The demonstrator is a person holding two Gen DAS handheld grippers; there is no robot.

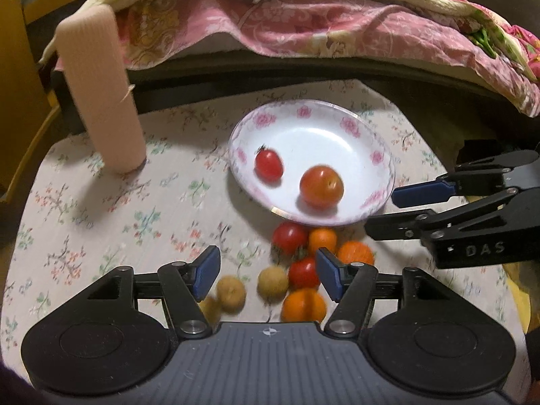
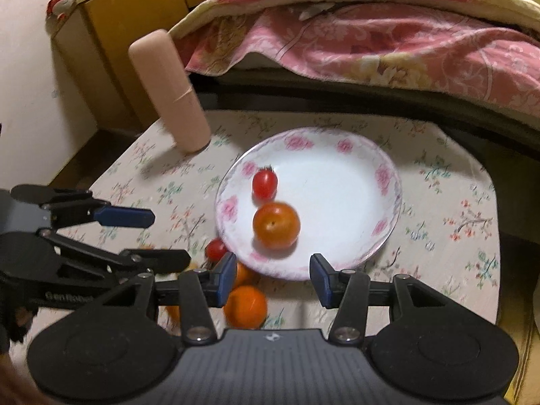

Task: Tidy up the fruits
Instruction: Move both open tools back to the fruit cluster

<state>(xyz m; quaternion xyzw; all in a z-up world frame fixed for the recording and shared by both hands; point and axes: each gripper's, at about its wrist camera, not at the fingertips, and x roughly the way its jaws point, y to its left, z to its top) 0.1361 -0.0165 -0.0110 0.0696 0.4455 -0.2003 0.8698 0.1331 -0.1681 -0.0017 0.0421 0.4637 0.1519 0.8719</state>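
Both grippers hang with fingers apart and nothing between them: the left gripper (image 1: 266, 278) low over the loose fruit heap (image 1: 303, 270) just off the plate's (image 1: 337, 108) six o'clock rim, the right gripper (image 2: 271, 278) over that same near rim. The plate already holds a cherry tomato (image 1: 268, 163) at nine o'clock and a bigger orange-red fruit (image 1: 321, 185) toward six, so the next pick, I'd judge, wants one outer piece straddled squarely (the longans (image 1: 273, 283) look easiest), since they sit touching and may roll. Well clear at ten o'clock stands a pink cylinder (image 1: 101, 94); only the two tools crowd each other.
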